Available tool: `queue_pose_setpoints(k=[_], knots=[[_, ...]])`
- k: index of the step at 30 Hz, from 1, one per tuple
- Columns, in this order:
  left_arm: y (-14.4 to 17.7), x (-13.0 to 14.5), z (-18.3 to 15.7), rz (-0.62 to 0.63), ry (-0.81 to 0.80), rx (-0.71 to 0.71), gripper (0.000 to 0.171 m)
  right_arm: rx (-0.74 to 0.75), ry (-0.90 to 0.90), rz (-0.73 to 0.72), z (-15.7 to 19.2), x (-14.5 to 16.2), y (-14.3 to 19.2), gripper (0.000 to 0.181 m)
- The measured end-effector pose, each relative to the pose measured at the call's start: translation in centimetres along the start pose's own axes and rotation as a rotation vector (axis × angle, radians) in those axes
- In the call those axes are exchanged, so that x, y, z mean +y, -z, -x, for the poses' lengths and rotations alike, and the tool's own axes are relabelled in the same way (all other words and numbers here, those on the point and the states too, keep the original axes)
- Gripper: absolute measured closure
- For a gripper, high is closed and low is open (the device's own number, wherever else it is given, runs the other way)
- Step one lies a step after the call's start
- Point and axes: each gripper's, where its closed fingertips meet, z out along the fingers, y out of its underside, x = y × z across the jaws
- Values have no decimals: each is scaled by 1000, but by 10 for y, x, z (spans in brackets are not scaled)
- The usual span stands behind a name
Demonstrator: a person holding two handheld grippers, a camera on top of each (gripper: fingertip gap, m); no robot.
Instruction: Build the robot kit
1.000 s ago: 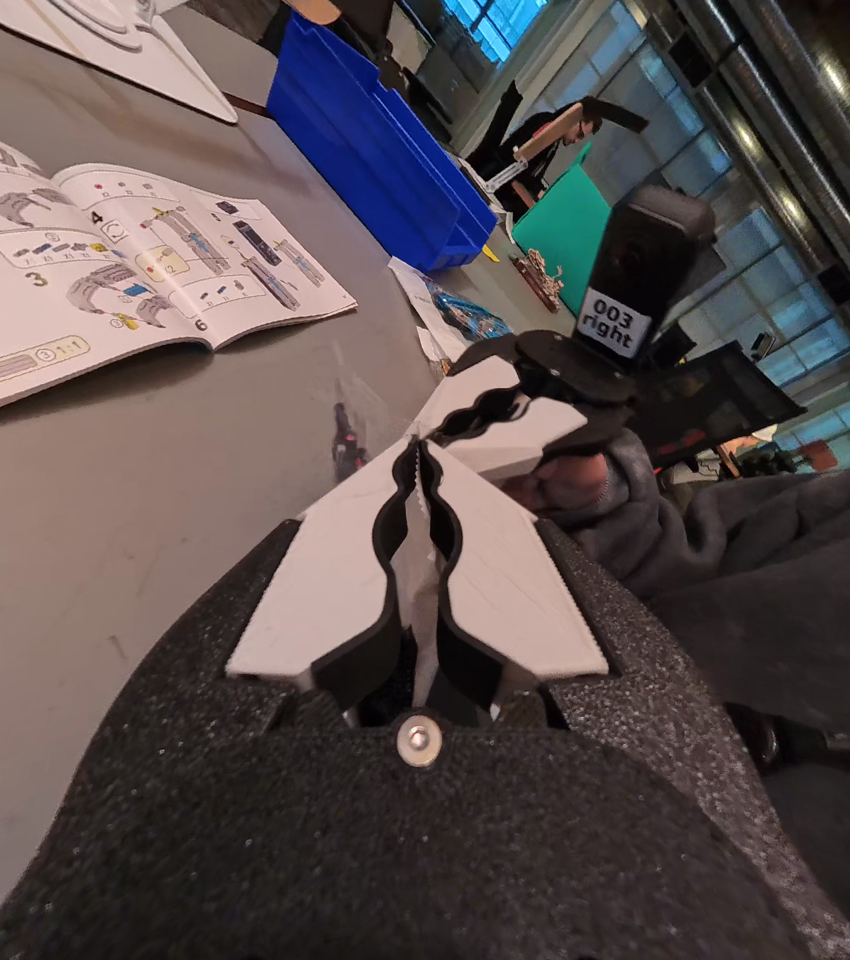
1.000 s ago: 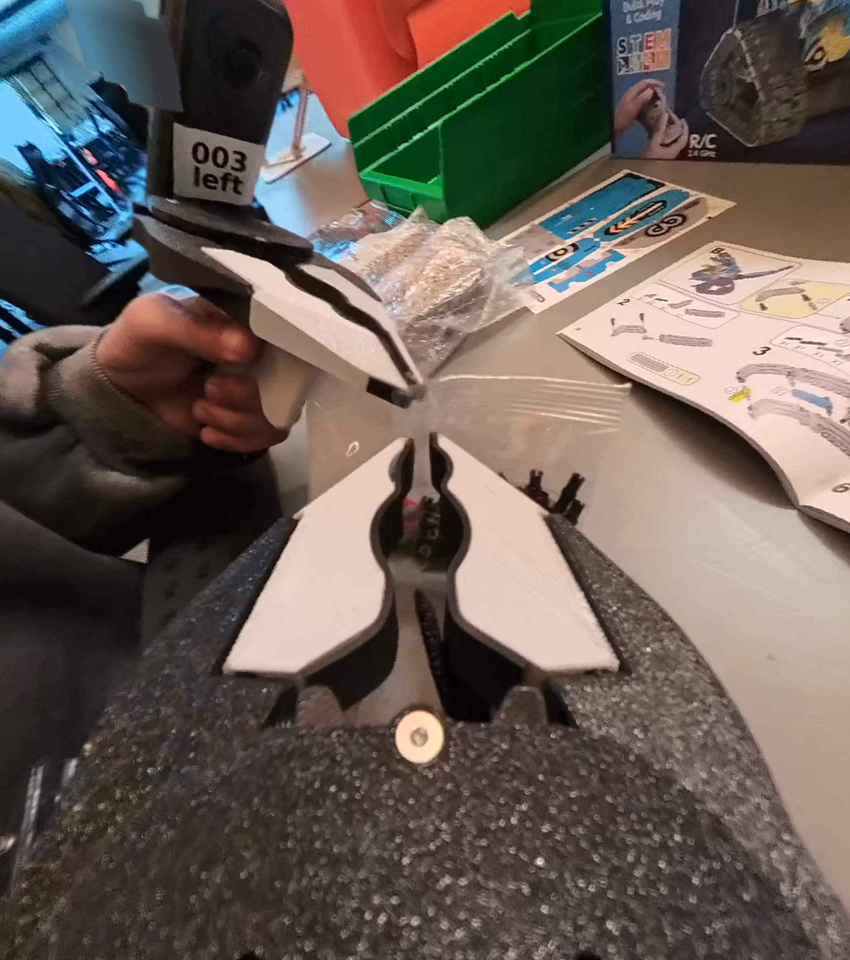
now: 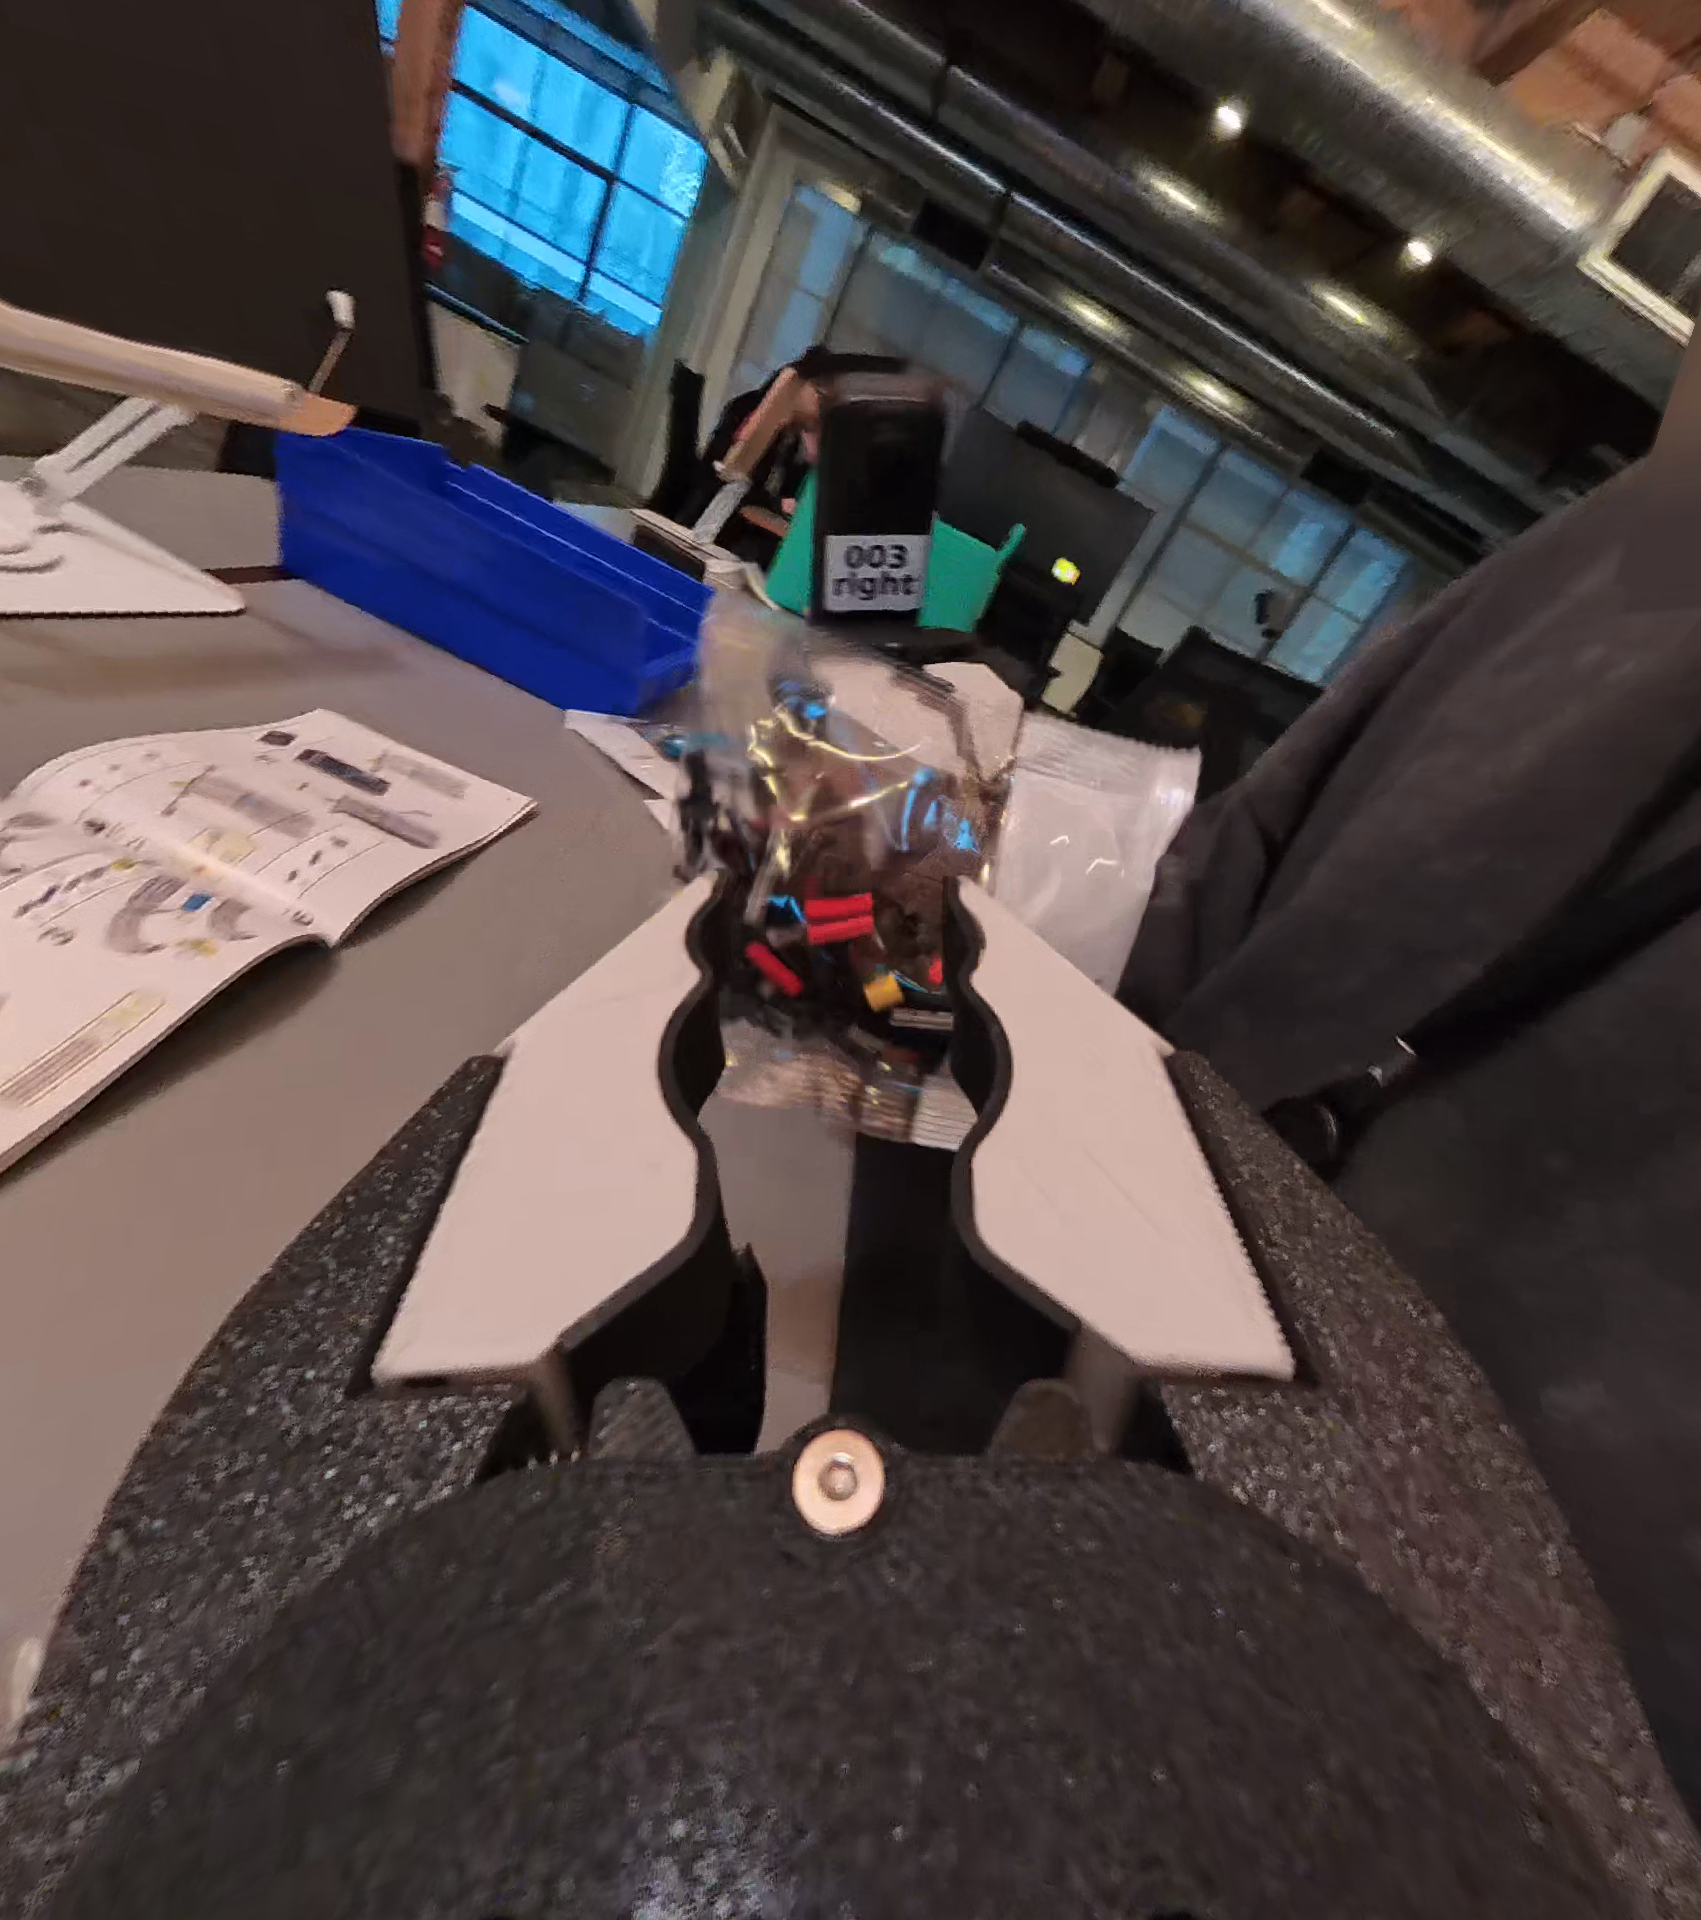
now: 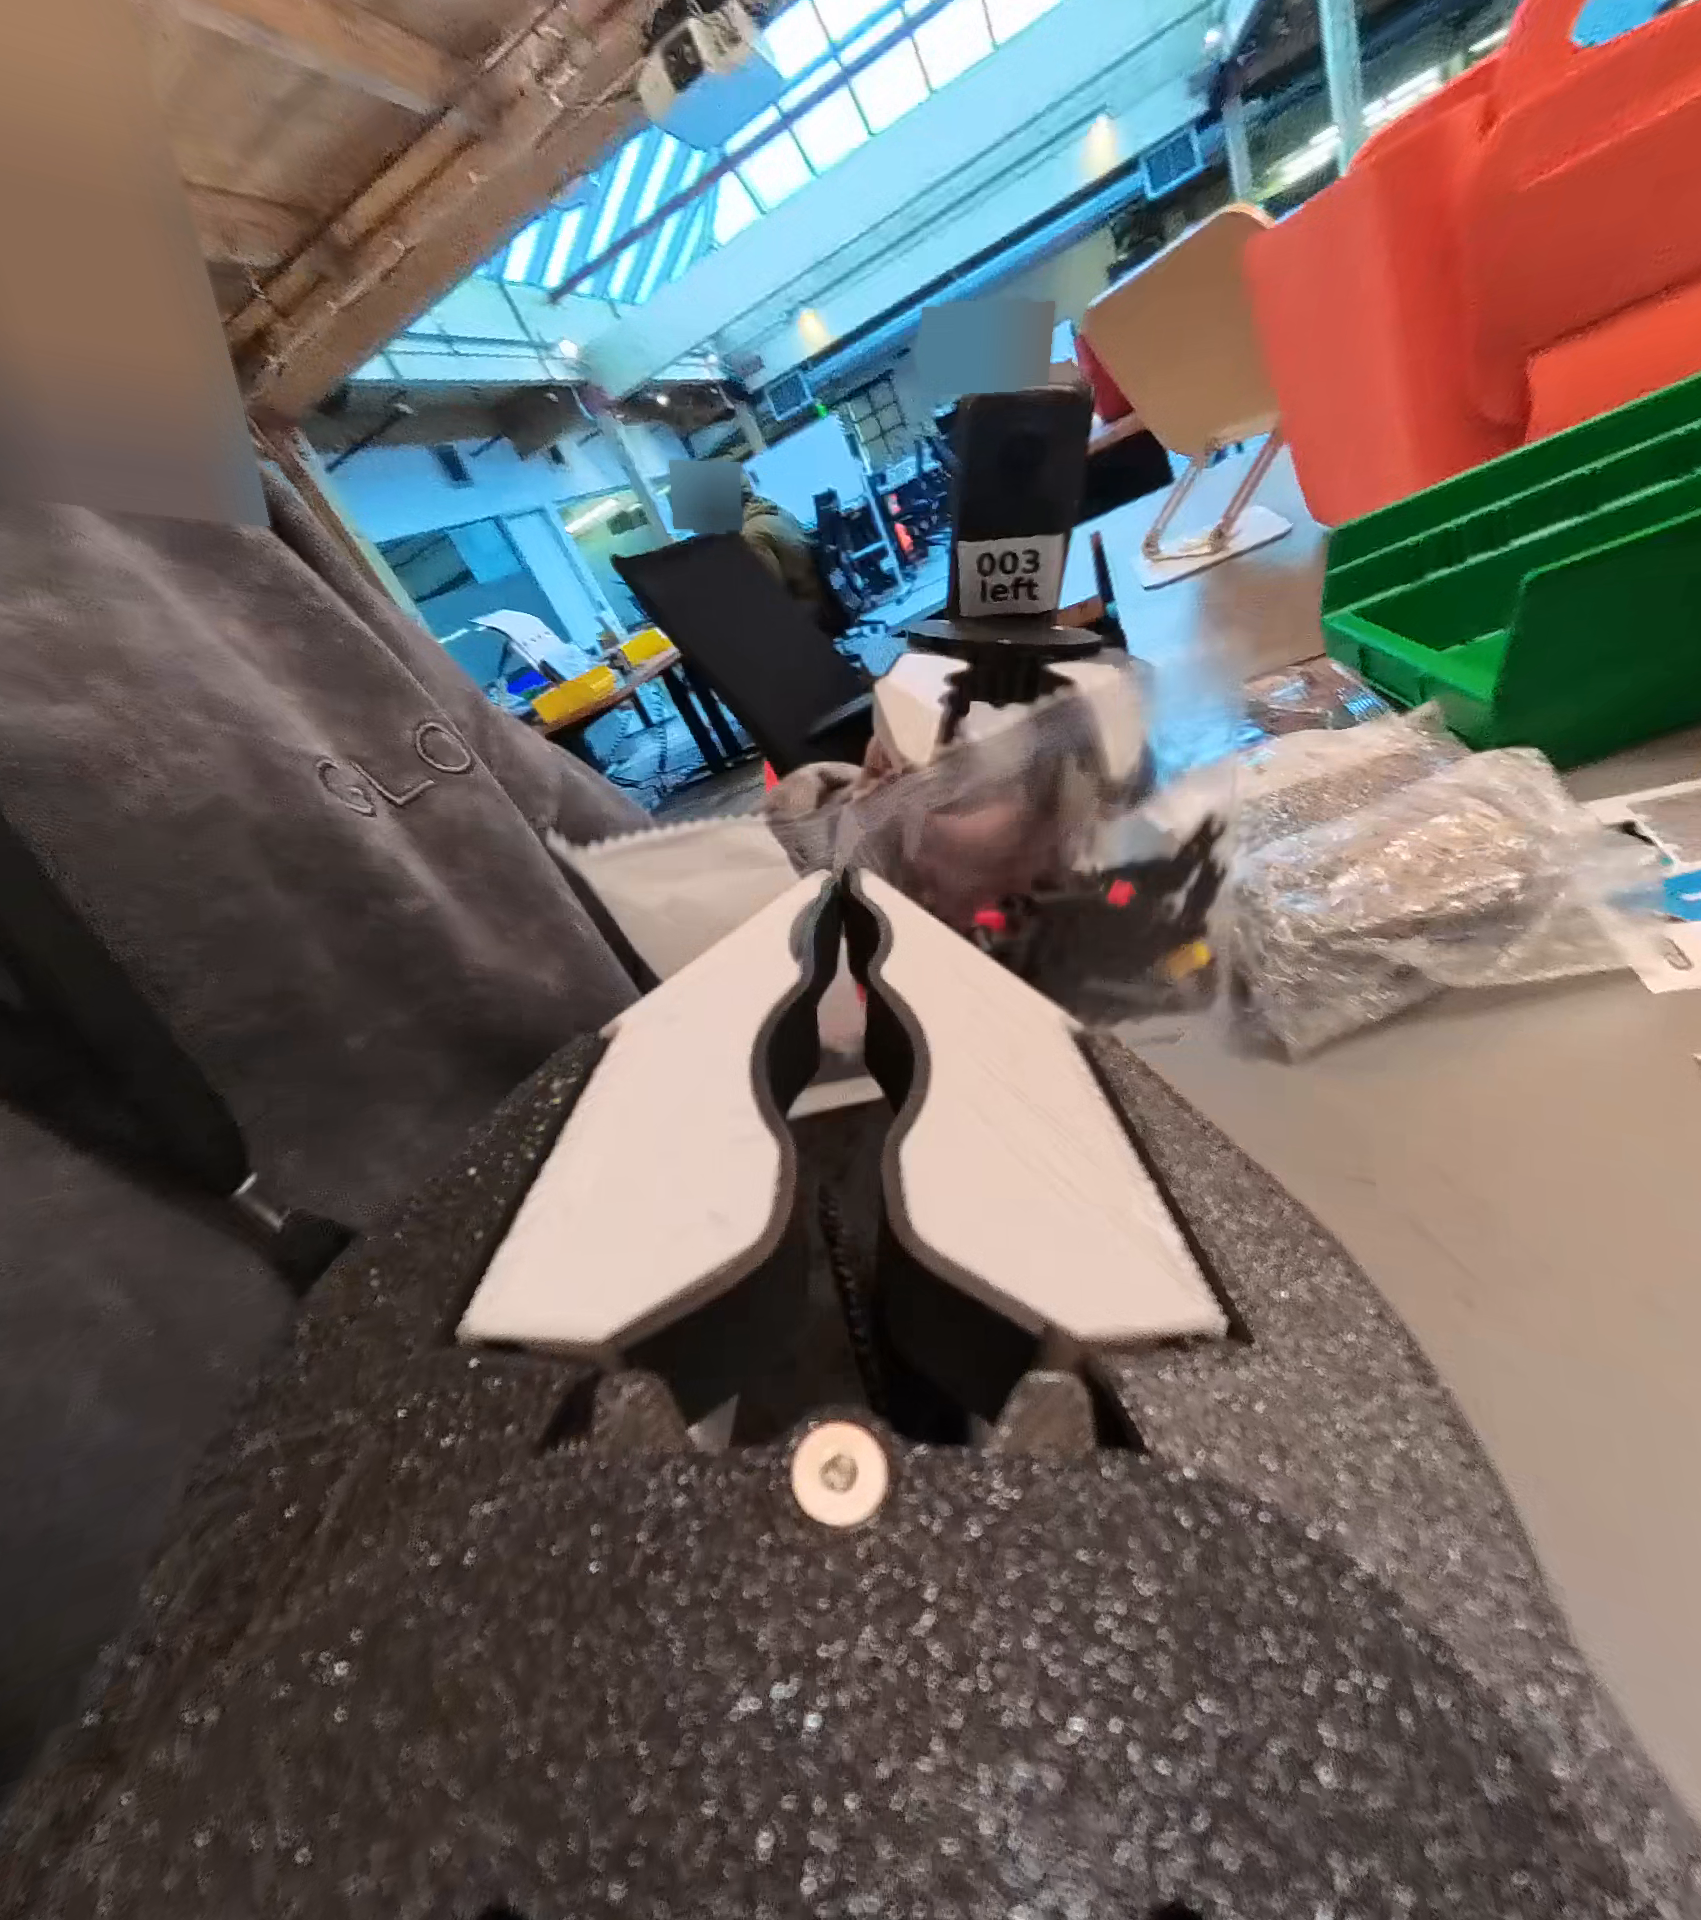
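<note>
The left gripper point(image 3: 830, 914) has its white fingers spread around a clear plastic bag of small red, black and yellow parts point(image 3: 841, 831), held above the grey table point(image 3: 202, 1195); the right gripper point(image 4: 841, 883), fingers pressed together, pinches the bag's edge

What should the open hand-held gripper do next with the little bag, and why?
Probably close the left hand-held gripper on the clear bag: its fingers stand open around the bag's lower end, while the right hand-held gripper seems to pinch another edge.
</note>
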Motion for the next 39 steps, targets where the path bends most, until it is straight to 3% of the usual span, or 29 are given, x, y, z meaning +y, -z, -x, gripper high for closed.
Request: queue_pose_setpoints(k=[4, 9, 19, 21, 23, 29, 39], knots=[[-26, 16, -14, 112, -66, 68, 132, 11, -11, 13, -6, 5, -4, 181], [-40, 26, -15, 162, -65, 97, 132, 38, -30, 3, -14, 10, 2, 181], [-54, 37, -15, 254, -252, -15, 132, 27, -37, 56, -15, 22, -4, 181], [-55, 39, -18, 288, -318, -32, 139, 14, -45, 52, -13, 22, -4, 181], [-58, 44, -16, 343, -383, -68, 156, 11, -40, 76, -12, 27, -9, 181], [-54, 52, -3, 455, -385, -147, 168, 84, -11, 131, -22, 32, -1, 181], [-51, 61, -1, 462, -361, -124, 171, 138, 25, 241, -29, 46, 8, 181]])
